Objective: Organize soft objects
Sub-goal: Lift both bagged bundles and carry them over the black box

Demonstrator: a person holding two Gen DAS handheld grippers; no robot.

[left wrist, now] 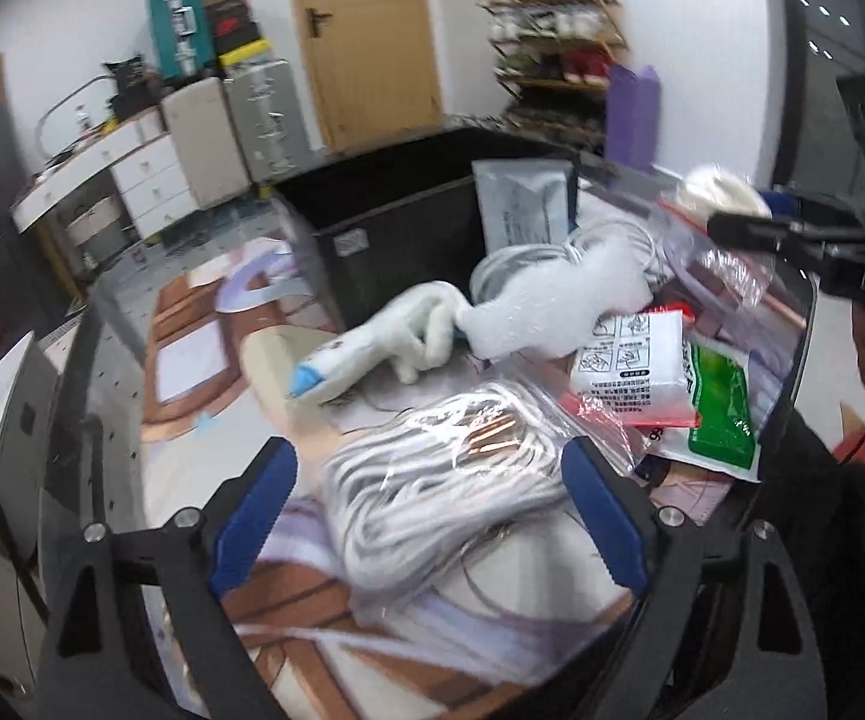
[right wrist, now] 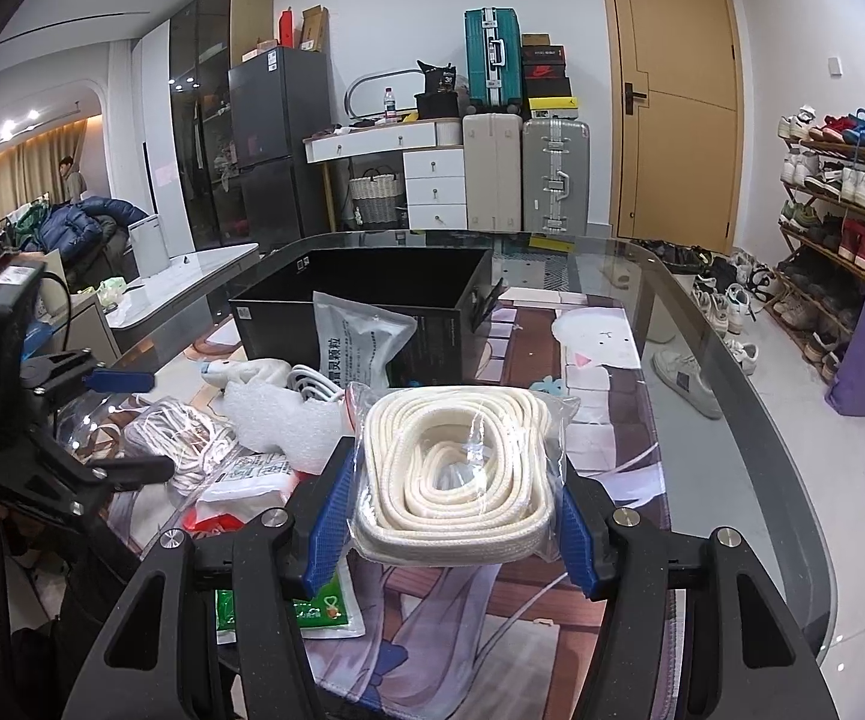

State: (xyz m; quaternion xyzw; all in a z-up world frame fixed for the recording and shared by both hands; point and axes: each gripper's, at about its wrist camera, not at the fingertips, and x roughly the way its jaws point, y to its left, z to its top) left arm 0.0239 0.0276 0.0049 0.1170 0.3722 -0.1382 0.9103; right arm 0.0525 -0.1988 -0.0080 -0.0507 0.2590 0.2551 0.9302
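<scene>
Fingers (right wrist: pixel 576 531) of the right gripper (right wrist: pixel 453 531) clamp a bagged coil of cream rope (right wrist: pixel 456 468) above the table (right wrist: pixel 732 420). The left gripper (left wrist: pixel 432 516) stands wide open around a bag of white cord (left wrist: pixel 432 492), its pads clear of it.

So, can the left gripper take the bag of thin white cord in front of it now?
Probably yes. The left gripper is open, its fingers stand on either side of the bagged thin white cord, and nothing lies on top of it.
</scene>
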